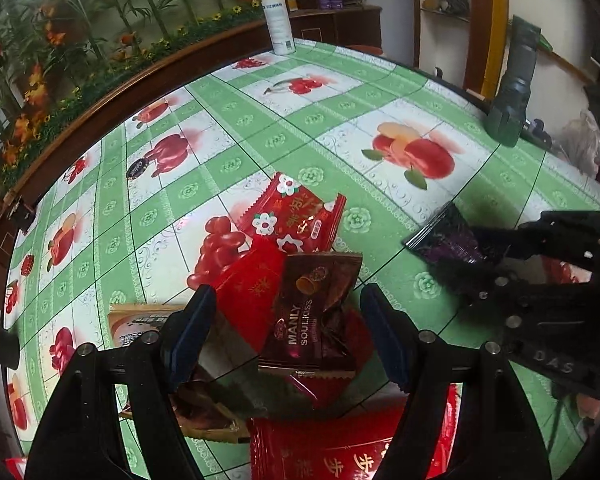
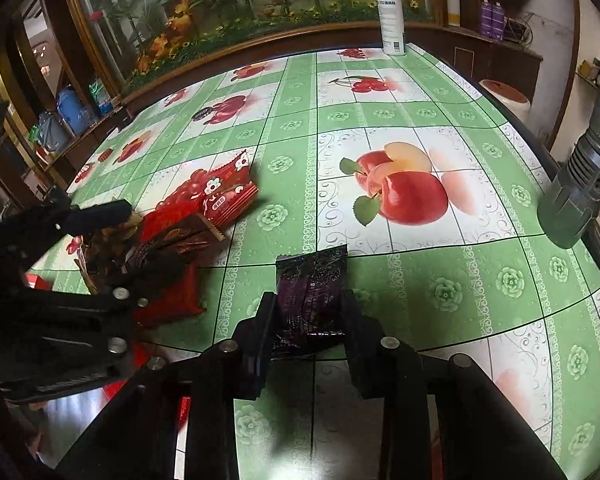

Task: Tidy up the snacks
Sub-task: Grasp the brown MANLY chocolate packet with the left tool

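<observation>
Currently right gripper point(image 2: 306, 316) clamped on purple snack packet point(image 2: 310, 286), bottom centre; slick foil may slip out. Left gripper point(image 1: 286, 336) wide open over brown Manly packet point(image 1: 314, 312), lower centre; could snag red packets point(image 1: 292, 212) beneath.

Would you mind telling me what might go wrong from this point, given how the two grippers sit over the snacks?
1. The right gripper pinches only the near end of the dark purple packet, so it may droop or slip out when lifted.
2. The left gripper is open over the overlapping pile; closing on the brown Manly packet could also snag a red packet underneath.
3. The grippers are close together and could collide.
</observation>
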A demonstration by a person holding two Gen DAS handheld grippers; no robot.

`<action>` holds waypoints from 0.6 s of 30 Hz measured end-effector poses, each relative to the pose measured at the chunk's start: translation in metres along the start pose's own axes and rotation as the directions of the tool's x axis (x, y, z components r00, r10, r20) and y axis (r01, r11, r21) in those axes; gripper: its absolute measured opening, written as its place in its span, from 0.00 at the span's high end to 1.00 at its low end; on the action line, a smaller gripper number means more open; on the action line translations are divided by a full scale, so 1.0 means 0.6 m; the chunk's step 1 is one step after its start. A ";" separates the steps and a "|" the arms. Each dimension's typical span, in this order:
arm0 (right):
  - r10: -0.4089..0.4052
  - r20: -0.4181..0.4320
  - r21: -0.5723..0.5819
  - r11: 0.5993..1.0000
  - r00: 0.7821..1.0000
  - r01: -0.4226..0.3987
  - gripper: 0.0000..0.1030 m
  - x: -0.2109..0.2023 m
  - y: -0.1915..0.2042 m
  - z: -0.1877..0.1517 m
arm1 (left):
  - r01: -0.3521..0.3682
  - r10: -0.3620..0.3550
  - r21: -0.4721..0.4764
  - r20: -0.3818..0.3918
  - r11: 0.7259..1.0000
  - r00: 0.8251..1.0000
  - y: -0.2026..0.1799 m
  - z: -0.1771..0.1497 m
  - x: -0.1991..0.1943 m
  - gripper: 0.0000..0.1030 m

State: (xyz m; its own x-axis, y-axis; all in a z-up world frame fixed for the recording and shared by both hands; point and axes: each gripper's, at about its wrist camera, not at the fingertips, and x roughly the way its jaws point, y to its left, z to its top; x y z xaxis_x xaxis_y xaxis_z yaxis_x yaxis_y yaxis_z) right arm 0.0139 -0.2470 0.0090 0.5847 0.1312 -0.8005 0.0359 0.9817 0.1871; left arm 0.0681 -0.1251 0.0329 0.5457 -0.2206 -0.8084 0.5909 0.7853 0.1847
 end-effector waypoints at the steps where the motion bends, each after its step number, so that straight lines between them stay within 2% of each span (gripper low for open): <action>1: -0.003 0.000 -0.004 1.000 1.000 0.003 0.68 0.000 0.002 0.000 | 0.005 -0.005 0.002 -0.005 1.000 1.000 -0.001 -0.002 0.004 0.35; 5: -0.003 0.001 -0.003 1.000 1.000 0.003 0.68 0.002 0.002 0.001 | 0.047 -0.048 -0.025 -0.007 0.999 0.999 0.003 -0.002 0.011 0.66; 12: 0.000 0.006 -0.005 1.000 1.000 0.000 0.68 0.003 0.004 0.002 | 0.072 -0.069 -0.083 0.032 0.994 0.997 0.008 -0.017 -0.004 0.69; 18: 0.066 0.008 0.017 0.998 0.998 -0.066 0.68 0.003 0.000 0.005 | 0.064 -0.049 -0.161 0.095 0.985 0.994 0.017 -0.054 -0.056 0.69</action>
State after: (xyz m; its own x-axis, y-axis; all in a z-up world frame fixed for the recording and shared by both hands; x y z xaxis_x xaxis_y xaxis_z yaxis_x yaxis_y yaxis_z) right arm 0.0172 -0.2473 0.0093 0.5926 0.1942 -0.7817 0.0111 0.9684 0.2490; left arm 0.0364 -0.0910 0.0440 0.5703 -0.3126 -0.7596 0.5212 0.8525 0.0405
